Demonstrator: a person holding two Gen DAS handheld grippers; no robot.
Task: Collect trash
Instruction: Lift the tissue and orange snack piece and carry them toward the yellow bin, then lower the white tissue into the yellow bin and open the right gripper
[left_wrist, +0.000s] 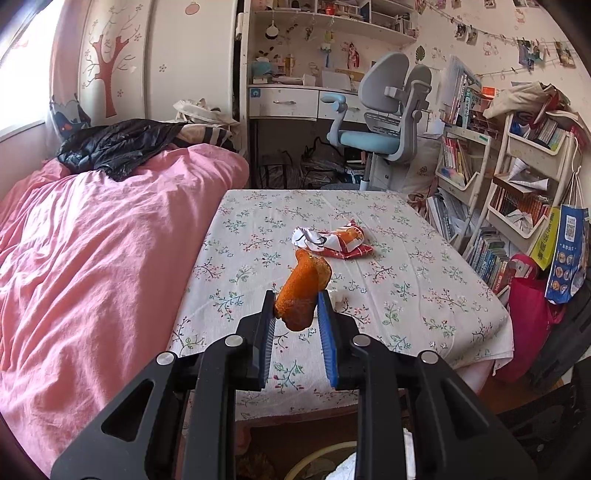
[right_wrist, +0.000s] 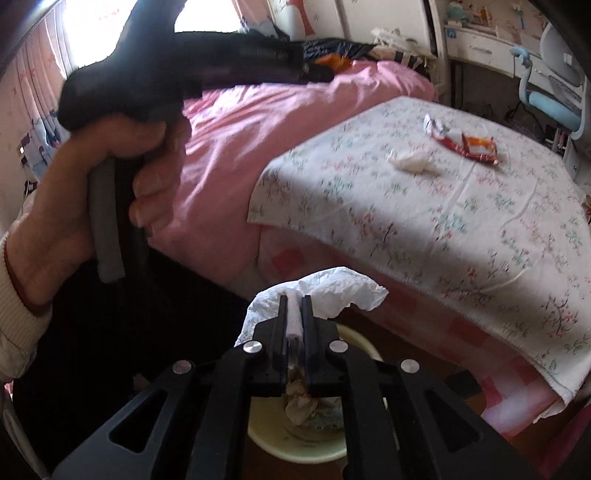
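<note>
Above the floral table (left_wrist: 424, 295), left gripper (left_wrist: 297, 301) clamps orange peel (left_wrist: 301, 291) — long axis pointing away.

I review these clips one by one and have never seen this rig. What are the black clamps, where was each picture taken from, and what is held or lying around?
No robot here: a person carries a hand-held two-finger gripper in each hand, with a camera on each looking along its fingers. In the left view, the left gripper pinches an orange peel above the floral-clothed table. In the right view, the right gripper is shut on a crumpled white tissue over a cream waste bin; the person's left hand shows beside it. On the table lie a red-and-white snack wrapper and a white paper wad.
</note>
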